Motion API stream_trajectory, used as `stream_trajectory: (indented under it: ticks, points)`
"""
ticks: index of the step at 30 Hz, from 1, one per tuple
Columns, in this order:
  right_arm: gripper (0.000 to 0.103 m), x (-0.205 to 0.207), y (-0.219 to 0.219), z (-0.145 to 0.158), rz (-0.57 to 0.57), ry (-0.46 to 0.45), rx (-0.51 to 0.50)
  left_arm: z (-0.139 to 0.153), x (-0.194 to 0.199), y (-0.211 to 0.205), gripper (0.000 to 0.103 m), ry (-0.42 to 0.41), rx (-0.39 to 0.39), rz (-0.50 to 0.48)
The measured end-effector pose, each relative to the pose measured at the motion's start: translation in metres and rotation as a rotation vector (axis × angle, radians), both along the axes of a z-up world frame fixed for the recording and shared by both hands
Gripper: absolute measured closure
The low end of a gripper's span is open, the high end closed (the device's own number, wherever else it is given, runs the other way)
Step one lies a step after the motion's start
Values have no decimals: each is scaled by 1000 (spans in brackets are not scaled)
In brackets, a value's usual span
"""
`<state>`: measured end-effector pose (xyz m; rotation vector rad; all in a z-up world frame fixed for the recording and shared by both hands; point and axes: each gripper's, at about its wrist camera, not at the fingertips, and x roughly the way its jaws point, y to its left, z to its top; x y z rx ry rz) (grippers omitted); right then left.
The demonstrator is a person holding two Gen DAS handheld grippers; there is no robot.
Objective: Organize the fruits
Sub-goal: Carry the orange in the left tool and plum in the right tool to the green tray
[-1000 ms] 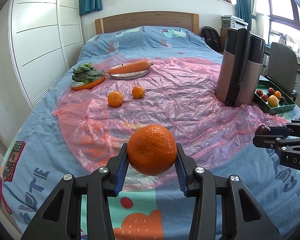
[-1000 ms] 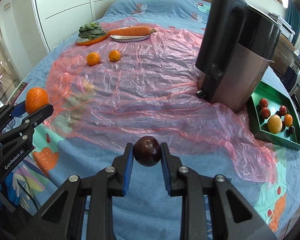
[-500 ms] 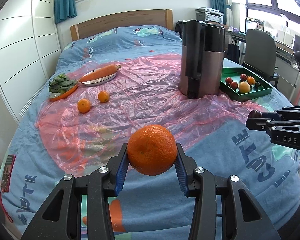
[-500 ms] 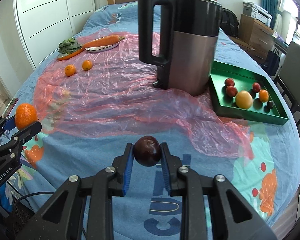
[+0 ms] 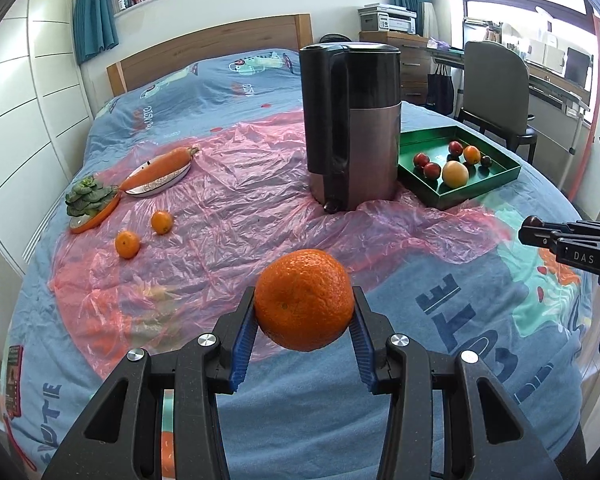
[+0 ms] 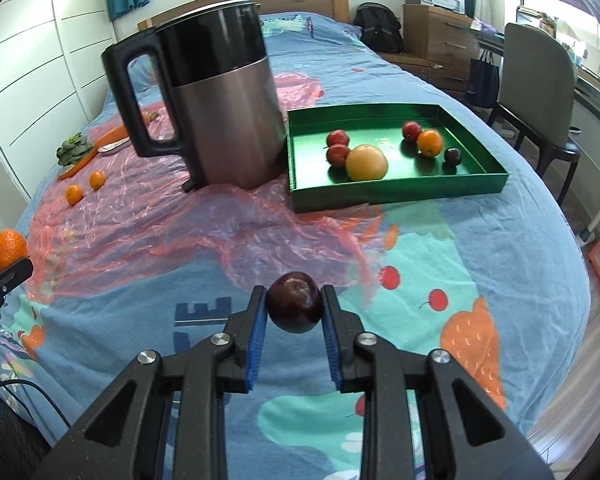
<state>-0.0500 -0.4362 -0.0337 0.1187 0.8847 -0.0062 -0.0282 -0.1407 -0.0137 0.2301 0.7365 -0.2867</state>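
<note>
Jaws of the left gripper (image 5: pixel 303 322) pinch a large orange (image 5: pixel 303 299); the blue pads press on its two flanks and the fruit sits at the very tips, well clear of the bed (image 5: pixel 400 408) below. Jaws of the right gripper (image 6: pixel 294 320) pinch a dark plum (image 6: pixel 295 302) in the same manner, pads on both sides, fruit at the tips with most of its body showing above them.

Progress: partly done. The green tray (image 6: pixel 396 192) already holds six pieces: two red plums touching a large yellow fruit, a third red plum touching a small orange, and one dark plum just beside that. In the right wrist view the tray lies at about 1 o'clock from the held plum, well apart from it, beyond the edge of the pink plastic sheet (image 6: pixel 148 224). In the left wrist view it lies at about 1 to 2 o'clock from the held orange, behind and to the right of the kettle (image 5: pixel 352 128).

Outstanding: both held fruits are not yet in the tray. Two small oranges (image 5: pixel 127 244) lie loose on the sheet at about 10 o'clock from the left jaws, near the plate of greens (image 5: pixel 90 204) and the carrot (image 5: pixel 162 162) on its dish.

Judgement: both fruits appear bound for the tray; the two loose oranges likely follow.
</note>
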Motion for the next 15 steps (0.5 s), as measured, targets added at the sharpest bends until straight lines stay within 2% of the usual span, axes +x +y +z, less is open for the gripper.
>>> stream_trajectory:
  ticks: [5,15]
  points:
    - [103,1,-39,5,-59,-30,6,5,8,-27,65,7,20,-44]
    - [103,27,-105,12,-128,-71,1,27,38,-105,65,22,-12,-180]
